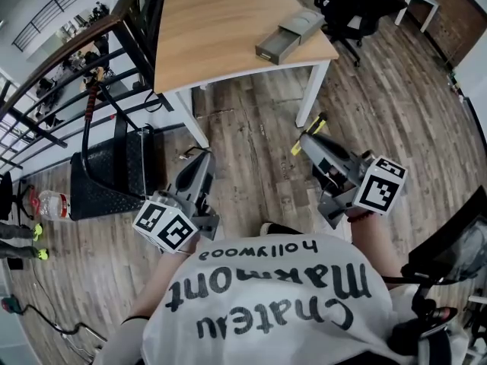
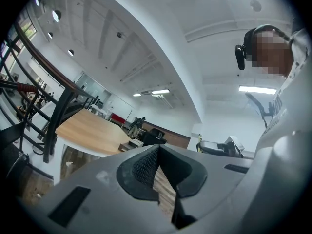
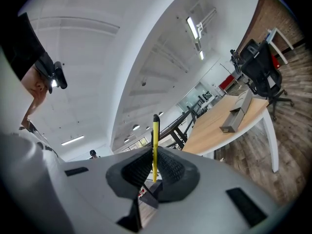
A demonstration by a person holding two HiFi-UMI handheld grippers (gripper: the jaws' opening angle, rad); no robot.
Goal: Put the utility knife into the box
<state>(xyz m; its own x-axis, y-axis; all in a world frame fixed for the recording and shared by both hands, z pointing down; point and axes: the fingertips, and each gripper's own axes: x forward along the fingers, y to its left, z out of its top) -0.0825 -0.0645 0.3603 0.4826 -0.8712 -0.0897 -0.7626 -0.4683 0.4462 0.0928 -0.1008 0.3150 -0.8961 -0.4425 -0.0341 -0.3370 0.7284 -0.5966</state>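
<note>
Clamping the yellow knife [image 3: 155, 140] edge-on between its jaws, the right hand-held gripper [image 3: 153, 165] holds it low and well short of the surface [image 1: 221, 29]. The left hand-held gripper [image 2: 157, 165] is pressed together on nothing. The box [image 1: 293, 36] lies at the surface's near right corner, seemingly slid partly open. The carry is in hand; next, the knife must reach over the surface's edge and settle into the box before release.

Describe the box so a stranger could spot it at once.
Find the wooden table ahead of the person. The box lies near its right front corner. It is flat and grey with a drawer slid partly out, the only thing seen on that tabletop.
</note>
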